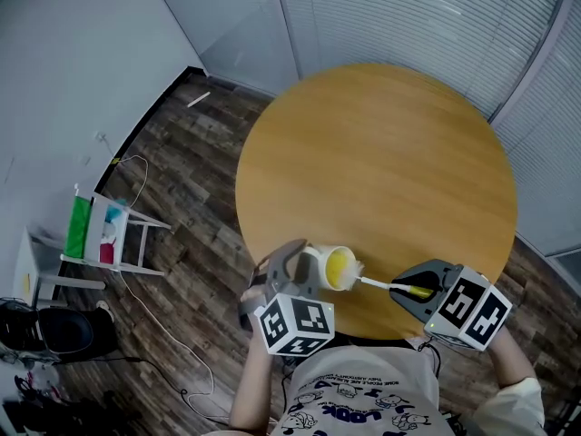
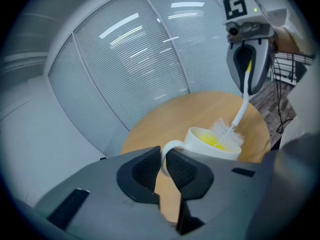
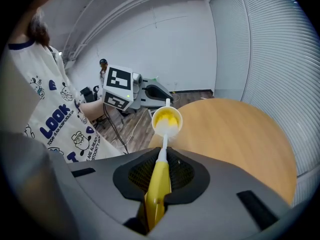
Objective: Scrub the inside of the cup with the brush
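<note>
A white cup with a yellow inside is held tipped on its side above the near edge of the round wooden table. My left gripper is shut on the cup's handle. My right gripper is shut on the yellow handle of the brush. The brush's white bristle head sits at the cup's mouth, touching the rim. The cup is open toward the right gripper.
A small white rack with green and red items stands on the dark wood floor at the left. Cables trail over the floor. Blinds cover the glass wall behind the table. The person's printed shirt is at the bottom.
</note>
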